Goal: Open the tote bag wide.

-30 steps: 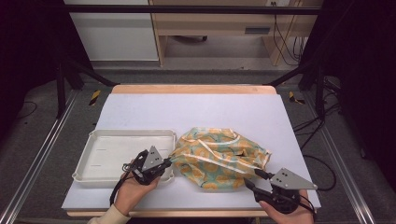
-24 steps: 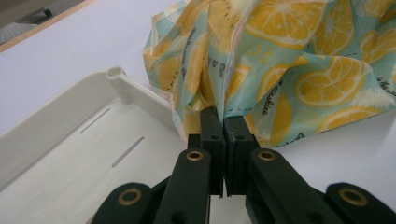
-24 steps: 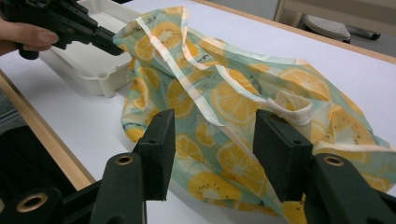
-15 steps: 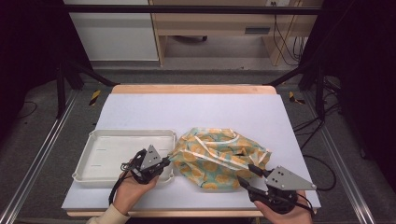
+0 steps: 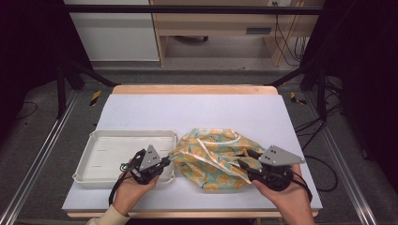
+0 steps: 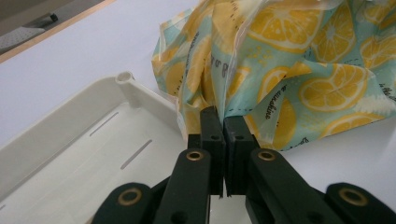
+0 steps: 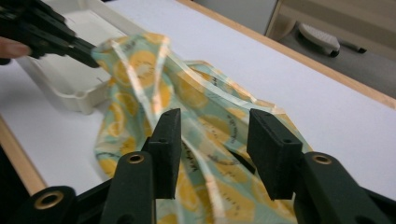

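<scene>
A crumpled lemon-print bag (image 5: 213, 157) lies on the white table, right of a white tray (image 5: 108, 140). My left gripper (image 5: 167, 161) hovers over the tray's right rim, shut on the bag's left edge. The left gripper view has its jaws (image 6: 223, 122) pressed together on a fold of the bag (image 6: 289, 70), beside the tray (image 6: 70, 154). My right gripper (image 5: 244, 159) is at the bag's right end. Its jaws (image 7: 215, 126) stand apart and have just been closing, with the bag (image 7: 154, 70) below and between them, unpinched.
The white tabletop (image 5: 197, 112) stretches beyond the bag to a wooden far edge (image 5: 192, 89). Metal rails run along both sides of the table, and cables (image 5: 309, 126) lie on the floor at right. Cabinets stand behind the table.
My right gripper has moved up and inward from the table's front edge over the bag's right end. The left gripper has kept still with the bag's edge in it.
</scene>
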`<state>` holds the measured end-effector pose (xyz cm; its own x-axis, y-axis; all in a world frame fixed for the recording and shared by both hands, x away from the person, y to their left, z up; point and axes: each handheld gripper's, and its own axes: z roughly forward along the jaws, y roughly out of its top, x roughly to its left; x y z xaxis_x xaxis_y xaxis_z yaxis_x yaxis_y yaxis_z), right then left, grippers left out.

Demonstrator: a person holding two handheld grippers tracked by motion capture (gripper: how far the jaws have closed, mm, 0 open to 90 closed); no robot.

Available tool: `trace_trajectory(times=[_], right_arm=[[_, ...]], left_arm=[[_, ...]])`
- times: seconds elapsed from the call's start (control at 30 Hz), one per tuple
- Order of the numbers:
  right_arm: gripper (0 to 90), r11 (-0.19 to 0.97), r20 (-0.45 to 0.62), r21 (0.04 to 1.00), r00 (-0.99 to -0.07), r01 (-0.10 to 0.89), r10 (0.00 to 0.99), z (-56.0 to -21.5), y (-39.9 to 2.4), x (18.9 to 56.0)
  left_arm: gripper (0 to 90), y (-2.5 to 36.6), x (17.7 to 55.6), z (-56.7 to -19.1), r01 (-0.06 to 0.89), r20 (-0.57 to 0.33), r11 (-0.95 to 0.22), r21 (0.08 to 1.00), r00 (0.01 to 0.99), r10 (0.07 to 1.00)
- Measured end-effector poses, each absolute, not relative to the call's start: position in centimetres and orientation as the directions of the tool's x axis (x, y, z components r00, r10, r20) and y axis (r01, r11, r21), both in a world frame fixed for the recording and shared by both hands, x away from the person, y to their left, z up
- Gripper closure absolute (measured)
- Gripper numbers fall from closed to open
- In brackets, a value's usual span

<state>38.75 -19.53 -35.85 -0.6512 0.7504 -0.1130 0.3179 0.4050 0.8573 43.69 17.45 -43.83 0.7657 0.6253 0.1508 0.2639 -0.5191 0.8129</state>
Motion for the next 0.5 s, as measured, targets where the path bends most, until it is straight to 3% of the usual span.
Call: trace_trajectory(times=[0.2, 0.5], right_arm=[[59.9, 0.464, -0.110, 0.801, -0.669, 0.378, 0.735, -37.7, -19.8, 42.7], [47.0, 0.517, -0.069, 0.735, -0.711, 0.438, 0.700, -40.9, -19.8, 44.7]], left_arm=[[88.9, 17.5, 43.7, -43.7, 0.262, 0.151, -0.517, 0.815, 0.765, 0.625], [88.9, 17.7, 43.7, -43.5, 0.255, 0.152, -0.507, 0.824, 0.762, 0.630]])
